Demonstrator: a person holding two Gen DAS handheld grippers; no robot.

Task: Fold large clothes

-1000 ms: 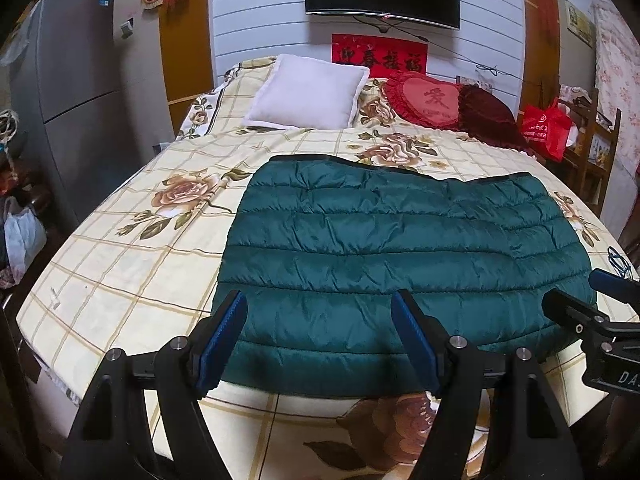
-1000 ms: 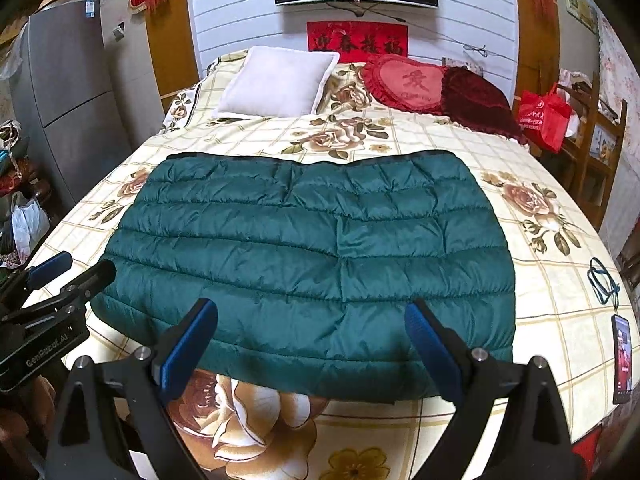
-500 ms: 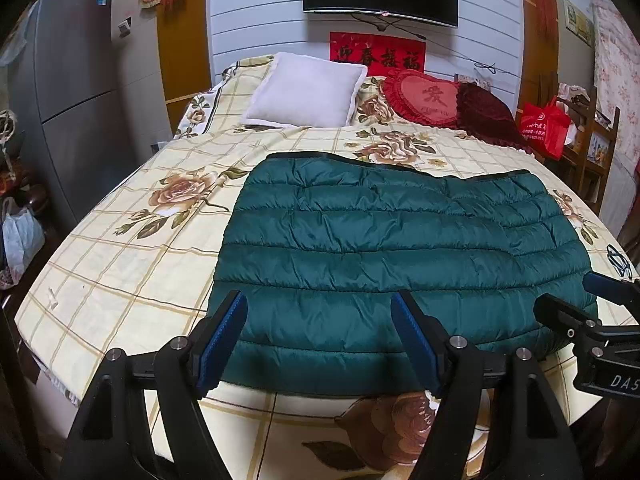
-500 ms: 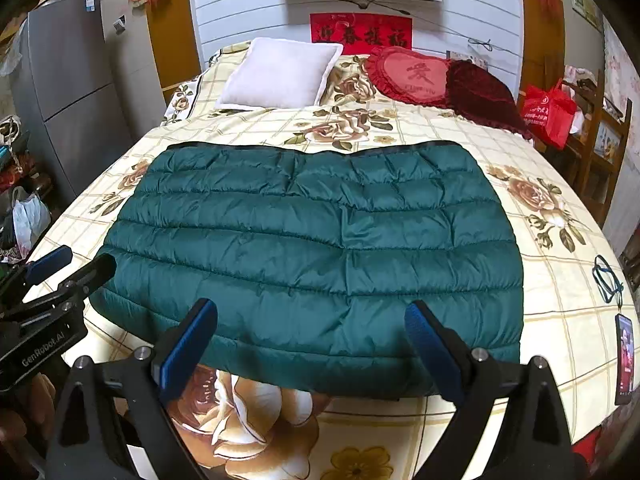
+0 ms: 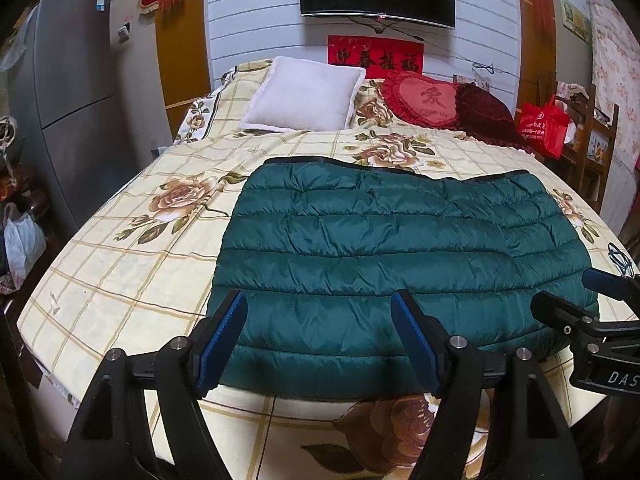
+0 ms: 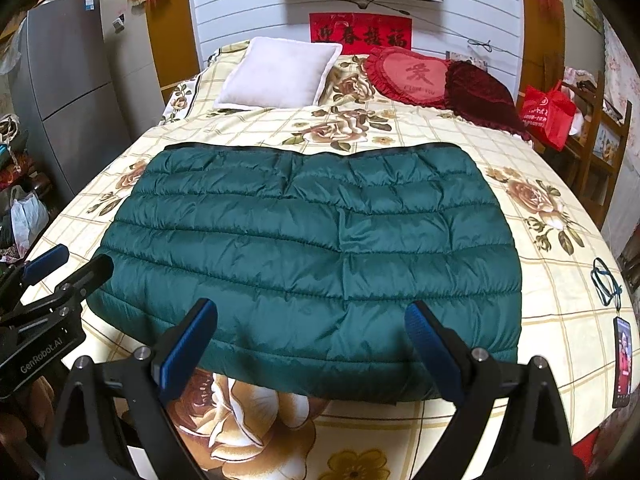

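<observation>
A dark green quilted down garment (image 5: 400,248) lies folded flat as a wide rectangle on the floral bed (image 5: 132,256); it also shows in the right wrist view (image 6: 312,248). My left gripper (image 5: 320,304) is open and empty, hovering over the garment's near edge towards its left side. My right gripper (image 6: 312,316) is open and empty, over the near edge towards its right side. Each gripper shows in the other's view: the right one (image 5: 588,292) at the right edge, the left one (image 6: 68,260) at the left edge.
A white pillow (image 5: 304,100), a red heart cushion (image 5: 424,98) and a dark red cushion (image 5: 488,120) lie at the bed's head. A phone (image 6: 622,360) and a cord (image 6: 604,280) lie at the bed's right edge. A grey fridge (image 5: 72,100) stands left, a wooden rack (image 5: 588,140) right.
Both grippers have drifted slightly forward and tilted, so the garment sits a little lower and nearer in view. Jaws stay open; the garment has not moved.
</observation>
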